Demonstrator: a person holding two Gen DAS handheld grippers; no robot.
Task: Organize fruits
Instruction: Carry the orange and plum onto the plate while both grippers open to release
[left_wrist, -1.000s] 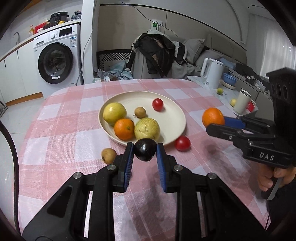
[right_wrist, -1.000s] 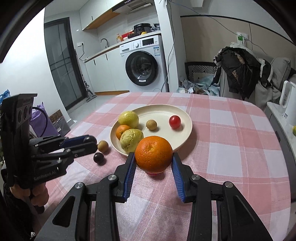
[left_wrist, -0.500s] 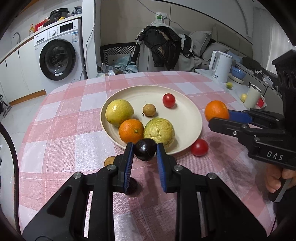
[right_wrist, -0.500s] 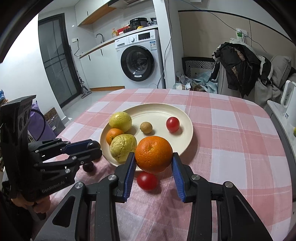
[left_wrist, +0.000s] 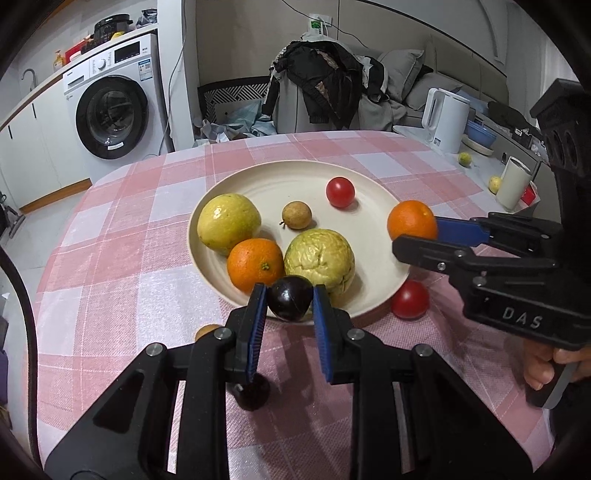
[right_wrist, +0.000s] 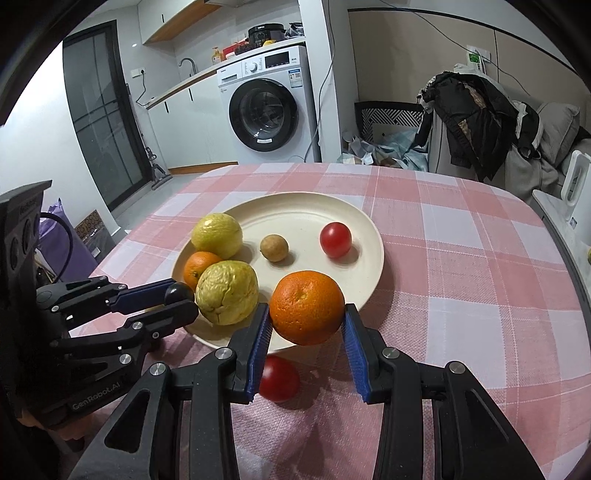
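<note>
Jaws on plum (left_wrist: 289, 298), orange (right_wrist: 306, 307)

Even indoor light, soft shadows, sharp, fisheye-warped, vignetted edges

Brown fruit (left_wrist: 207, 329): mostly hidden behind left gripper (left_wrist: 289, 306).
Tomato (right_wrist: 279, 377) on cloth: partly covered by right gripper (right_wrist: 306, 325) finger.
Hand (left_wrist: 550, 363): cut off at frame edge.
Washer label (right_wrist: 295, 78): too small to read.
</note>
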